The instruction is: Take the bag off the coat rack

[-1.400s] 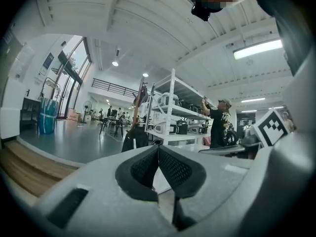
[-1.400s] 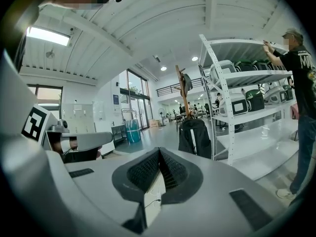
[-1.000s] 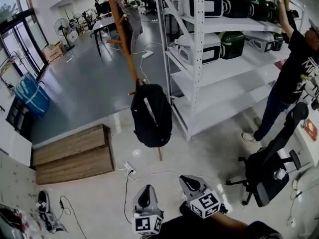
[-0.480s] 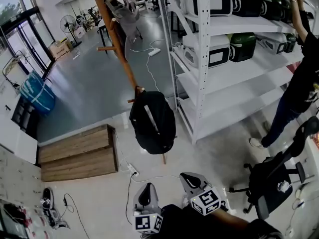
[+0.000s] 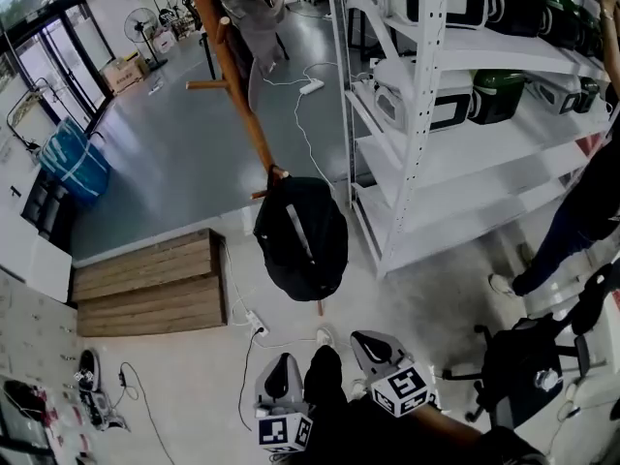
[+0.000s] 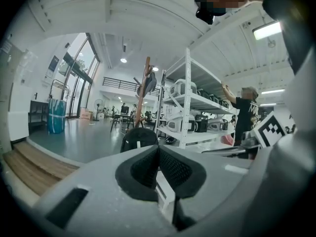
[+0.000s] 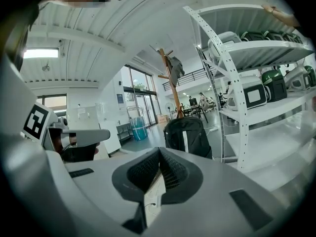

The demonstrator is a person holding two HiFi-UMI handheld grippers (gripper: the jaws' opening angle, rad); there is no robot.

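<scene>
Left gripper (image 5: 281, 364) and right gripper (image 5: 369, 347) both pinched closed, empty. Bag (image 5: 302, 240) hangs on coat rack (image 5: 232, 71), well apart from me; whole lift-off left.

Grey floor (image 5: 165, 163) beyond, paler tile (image 5: 194, 386) nearer. Wooden step (image 5: 145, 289) along the grey floor's near edge. White metal shelving unit (image 5: 426, 153) right. Glass doors (image 5: 44, 42) far left. Black office chair (image 5: 523, 361) lower right.
</scene>
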